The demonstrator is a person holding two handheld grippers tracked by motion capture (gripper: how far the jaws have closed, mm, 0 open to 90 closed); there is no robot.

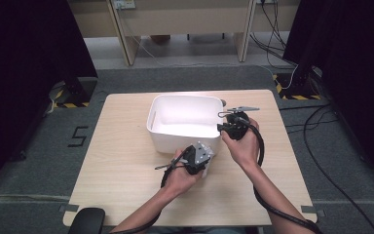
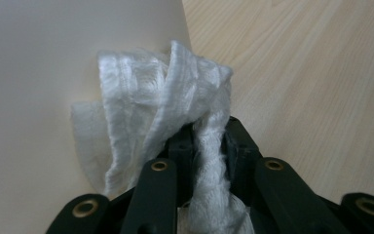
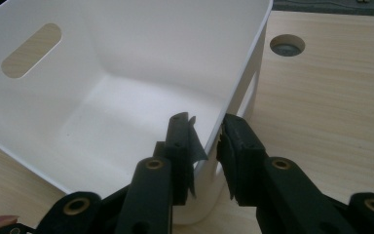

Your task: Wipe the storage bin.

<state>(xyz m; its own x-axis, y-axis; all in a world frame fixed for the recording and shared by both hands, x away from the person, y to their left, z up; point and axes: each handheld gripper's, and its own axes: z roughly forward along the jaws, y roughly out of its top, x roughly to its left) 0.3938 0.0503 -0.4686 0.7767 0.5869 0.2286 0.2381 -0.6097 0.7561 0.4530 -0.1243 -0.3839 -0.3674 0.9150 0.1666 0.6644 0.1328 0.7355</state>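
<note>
A: Step in hand, by my reading: wiping the white bin [image 1: 185, 122]. Left gripper [image 2: 209, 146] is clamped on a bunched white cloth [image 2: 160, 107], pressed against the bin's outer wall near its front right corner, low, just above the counter [image 1: 126, 161].

B: And the right gripper [image 3: 207, 141]?

A: It straddles the bin's right rim, one jaw inside, one outside, at a narrow gap. Whether it truly pinches the wall, I cannot tell; likely it steadies the bin.

B: Cloth orientation?

A: Twisted into a rope where it passes between the jaws, long axis running along the gripper's own line; the free end fans out ahead and lies flat against the bin wall.

B: Next move?

A: Judgement only: slide the cloth along the wall with steady pressure, while the right gripper holds the bin from shifting.
</note>
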